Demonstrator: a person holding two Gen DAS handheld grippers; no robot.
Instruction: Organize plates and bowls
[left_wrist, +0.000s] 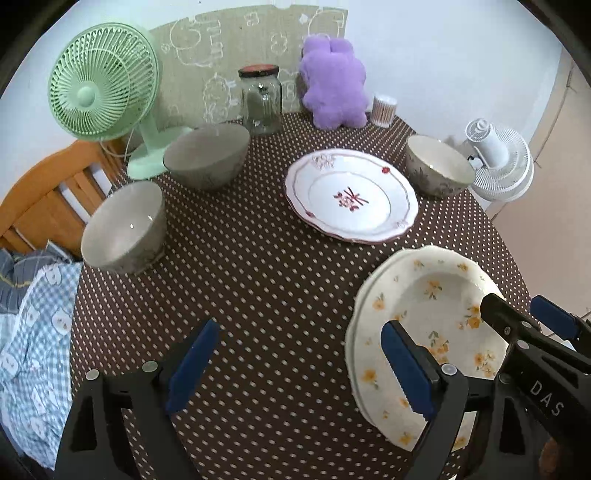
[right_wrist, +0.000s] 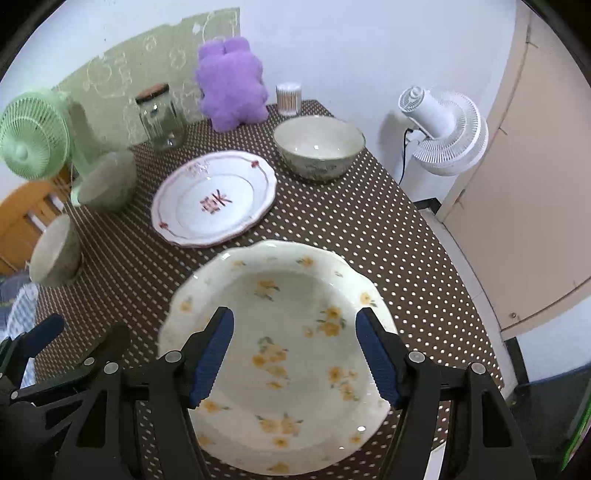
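- Left wrist view: the left gripper (left_wrist: 295, 369) is seen with jaws wide and empty over the dotted worktop (left_wrist: 258, 277). The yellow-flowered plates (left_wrist: 424, 314), apparently two stacked, lie at its right; being glazed, they are judged stiff, slippery and breakable.
- Right wrist view: the right gripper (right_wrist: 295, 358) is held above that stack with jaws parted, nothing gripped. The rim is judged the best hold.

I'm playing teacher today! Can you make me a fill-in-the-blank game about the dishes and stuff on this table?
1. The plate under the right claw has ____ flowers.
2. There are ____ bowls on the dotted tablecloth.
3. The fluffy toy by the wall is ____.
4. The fan near the two closest bowls is ____.

Missing words: yellow; three; purple; green
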